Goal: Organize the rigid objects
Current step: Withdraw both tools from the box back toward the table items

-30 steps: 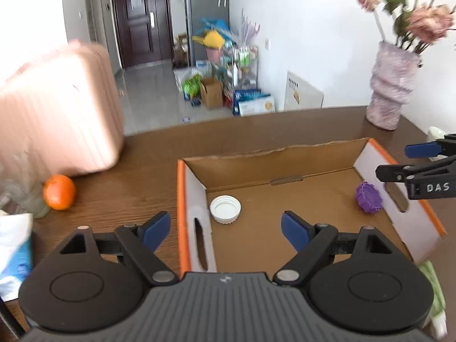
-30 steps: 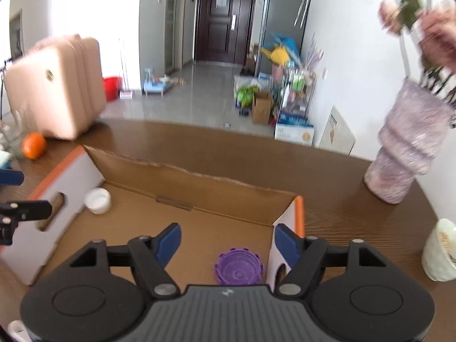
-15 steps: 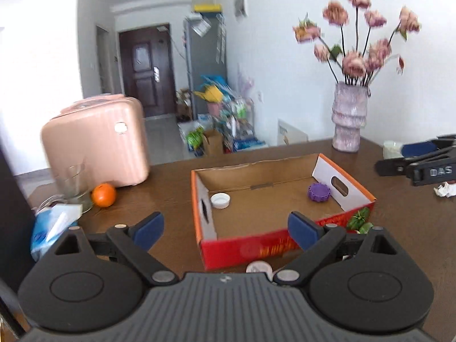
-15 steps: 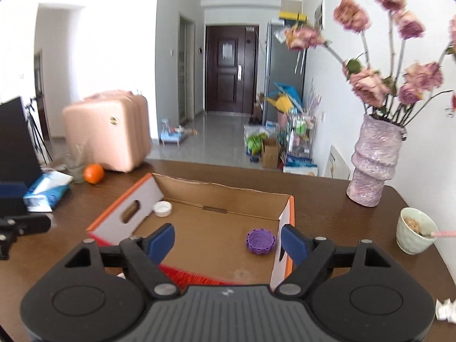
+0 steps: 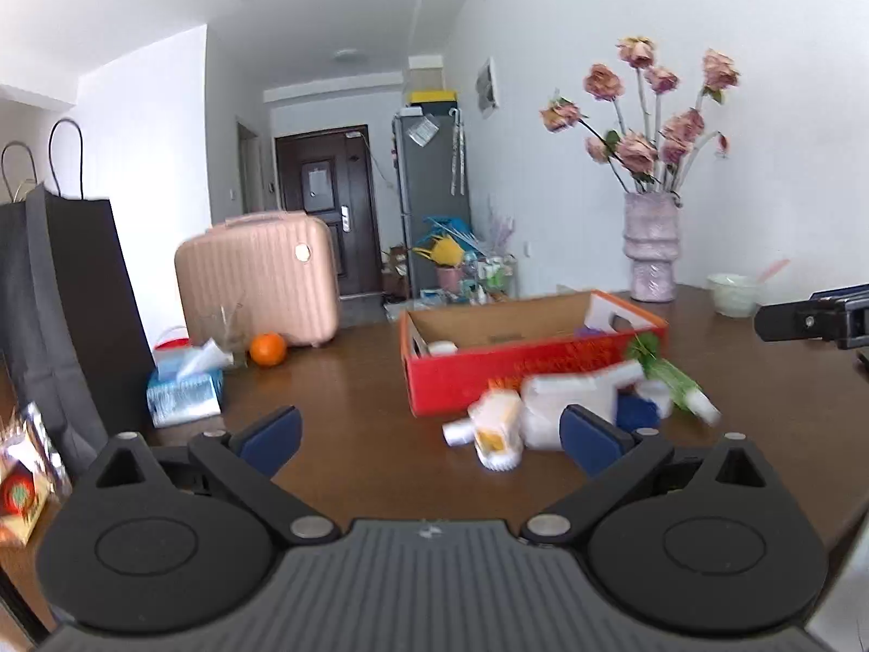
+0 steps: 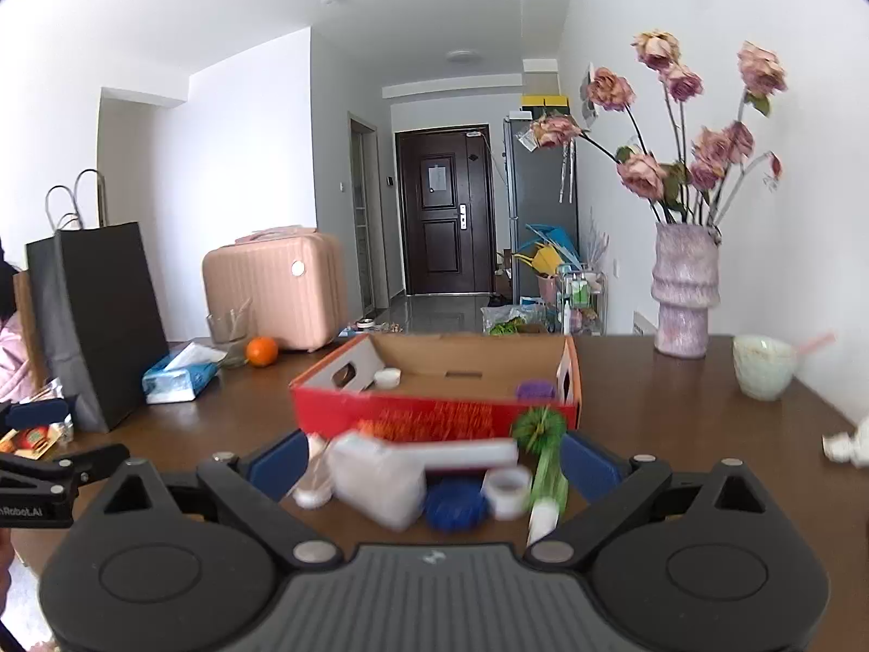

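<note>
Cardboard box (image 6: 434, 415) sits mid-table, white cap (image 6: 387, 377) and purple cap (image 6: 535, 390) already inside. Loose clutter just before its red front: white bottle (image 6: 380, 481), blue lid (image 6: 455, 508), tape roll (image 6: 508, 489), green brush (image 6: 543, 434). My left gripper (image 5: 429, 434) and right gripper (image 6: 429, 462) empty, jaws just been opening, now wide. Between deliveries, I judge. Next: pick one piece, close on it squarely; blur hides exact outlines.

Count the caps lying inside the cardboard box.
2. A white cap lies near the box's left end wall; a purple cap lies near its right end wall. The front wall may hide others.
</note>
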Motion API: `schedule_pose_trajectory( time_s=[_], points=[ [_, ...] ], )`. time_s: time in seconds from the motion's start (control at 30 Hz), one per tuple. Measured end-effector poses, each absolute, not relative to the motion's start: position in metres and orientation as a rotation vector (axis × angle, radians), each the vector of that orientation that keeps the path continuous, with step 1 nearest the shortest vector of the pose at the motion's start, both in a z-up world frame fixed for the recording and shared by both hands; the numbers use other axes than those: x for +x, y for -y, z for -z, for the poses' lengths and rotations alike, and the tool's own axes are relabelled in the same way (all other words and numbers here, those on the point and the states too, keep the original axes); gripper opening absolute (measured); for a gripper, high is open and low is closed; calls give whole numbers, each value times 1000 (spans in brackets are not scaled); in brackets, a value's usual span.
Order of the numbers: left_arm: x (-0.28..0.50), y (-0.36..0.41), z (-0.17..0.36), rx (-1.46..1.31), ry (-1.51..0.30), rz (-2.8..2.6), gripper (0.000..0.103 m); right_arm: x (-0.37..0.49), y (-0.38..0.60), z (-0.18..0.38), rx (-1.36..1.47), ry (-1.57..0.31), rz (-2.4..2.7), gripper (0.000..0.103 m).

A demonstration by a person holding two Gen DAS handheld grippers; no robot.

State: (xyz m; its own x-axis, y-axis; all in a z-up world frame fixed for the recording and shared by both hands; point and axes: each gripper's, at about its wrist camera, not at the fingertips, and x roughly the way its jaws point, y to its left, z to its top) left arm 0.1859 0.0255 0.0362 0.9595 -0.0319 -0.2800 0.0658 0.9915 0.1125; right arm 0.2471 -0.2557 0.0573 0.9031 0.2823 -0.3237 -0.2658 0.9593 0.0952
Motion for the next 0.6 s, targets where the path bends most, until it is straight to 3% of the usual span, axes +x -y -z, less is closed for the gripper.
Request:
schedule_pose_trajectory(
  time_s=[0.3, 0.6],
  points=[
    [108, -33, -5, 102, -275, 11, 103, 157, 258, -15, 53, -369, -222, 103],
    [88, -38, 6, 116, -270, -26, 103, 108, 249, 18, -1, -312, -112, 103]
  ],
)
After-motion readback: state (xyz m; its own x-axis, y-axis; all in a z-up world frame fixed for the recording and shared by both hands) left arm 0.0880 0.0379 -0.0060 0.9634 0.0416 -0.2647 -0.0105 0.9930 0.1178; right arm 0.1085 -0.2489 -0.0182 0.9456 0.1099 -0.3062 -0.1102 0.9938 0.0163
